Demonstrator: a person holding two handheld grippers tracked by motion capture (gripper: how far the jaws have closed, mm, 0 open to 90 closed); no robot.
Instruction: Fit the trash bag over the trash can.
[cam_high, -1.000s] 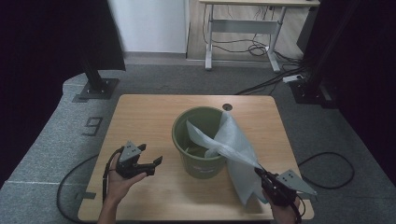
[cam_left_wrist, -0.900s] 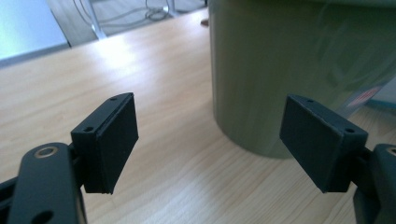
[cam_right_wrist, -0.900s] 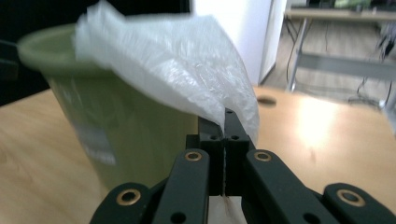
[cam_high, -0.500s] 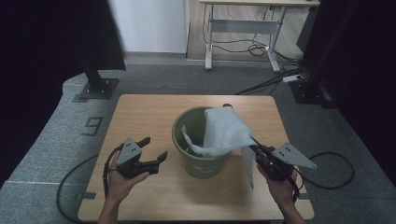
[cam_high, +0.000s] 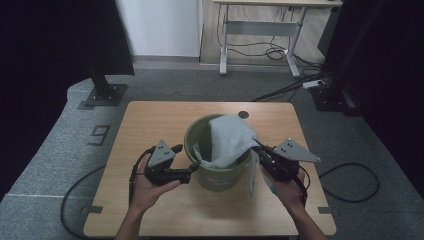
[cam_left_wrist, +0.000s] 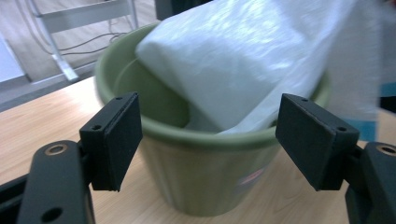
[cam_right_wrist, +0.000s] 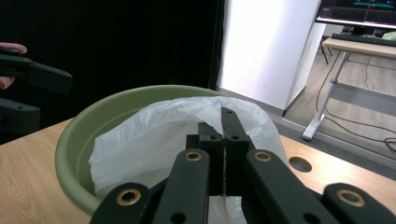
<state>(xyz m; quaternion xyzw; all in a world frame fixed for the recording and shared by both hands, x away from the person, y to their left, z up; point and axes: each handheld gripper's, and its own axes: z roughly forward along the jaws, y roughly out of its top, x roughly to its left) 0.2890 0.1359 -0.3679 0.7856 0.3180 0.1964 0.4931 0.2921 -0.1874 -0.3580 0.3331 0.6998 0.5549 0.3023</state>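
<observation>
Your left hand is reaching in from the bottom of the high view, palm under the left gripper, and you are pointing it toward the green bucket so that its tips are sitting just beside the bucket's left wall. Your right hand is holding the right gripper at the bucket's right side, angled up and inward toward the rim.

The left gripper view is showing what the high view cannot: the left gripper's jaws are standing wide apart with nothing between them, framing the bucket from the side. The right gripper view is looking along two jaws pressed tightly together, pinching the edge of the white plastic bag; beyond the bucket's rim it is also catching your other gripper at the left edge. The high view alone is showing the whole layout: the bucket is standing near the middle of the wooden table, between your two hands.

The bag is looking thin, translucent and crinkled. It is draping over the right side of the bucket's rim, with most of it bunching up above and inside the bucket and a strip hanging down outside, next to your right gripper. The bucket is olive green, round, and upright.
</observation>
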